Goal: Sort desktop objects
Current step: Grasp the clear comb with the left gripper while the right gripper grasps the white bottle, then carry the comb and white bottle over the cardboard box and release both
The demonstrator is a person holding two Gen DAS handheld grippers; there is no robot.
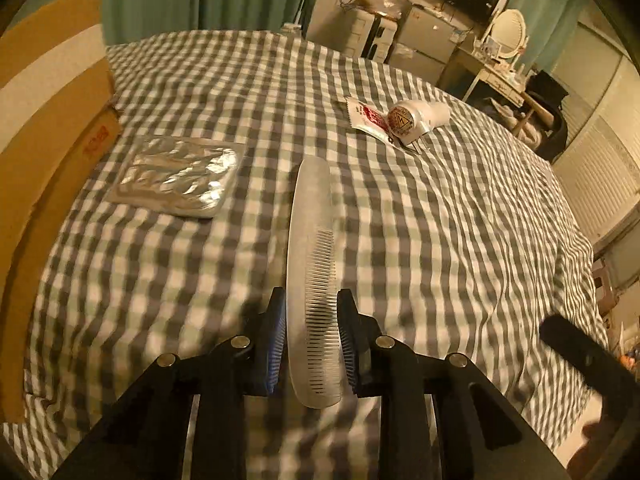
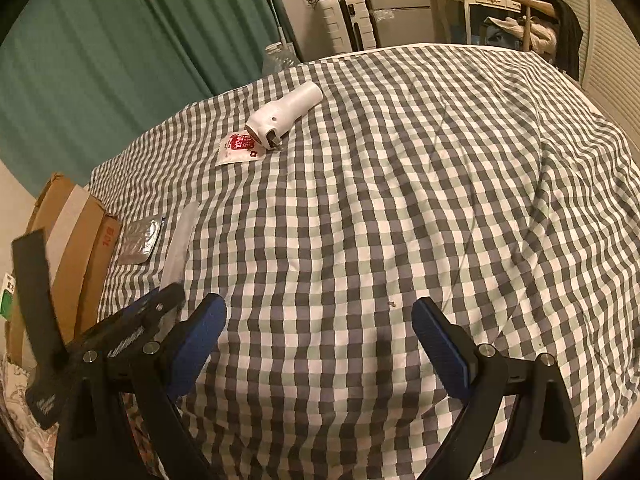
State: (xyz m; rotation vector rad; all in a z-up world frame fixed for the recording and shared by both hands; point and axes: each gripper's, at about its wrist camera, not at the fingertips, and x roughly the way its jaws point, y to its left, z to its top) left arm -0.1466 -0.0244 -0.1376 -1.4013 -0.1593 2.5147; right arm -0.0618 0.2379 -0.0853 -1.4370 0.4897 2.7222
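1. Your left gripper point(image 1: 311, 344) has its jaws closed narrow on the comb point(image 1: 310, 280), one pad on the spine, the other on the teeth. Keep the squeeze even so the thin comb doesn't twist.
2. Lift straight off the checked bedspread point(image 1: 440, 240) before swinging toward the cardboard box point(image 1: 52, 128) at nine o'clock.
3. The comb lies at centre, long axis running six to twelve o'clock, its smooth handle end pointing to twelve, teeth facing three.
4. Your right gripper point(image 2: 320, 344) hangs with jaws wide apart and empty; keep it clear. The white device point(image 2: 286, 118) waits at eleven o'clock there.
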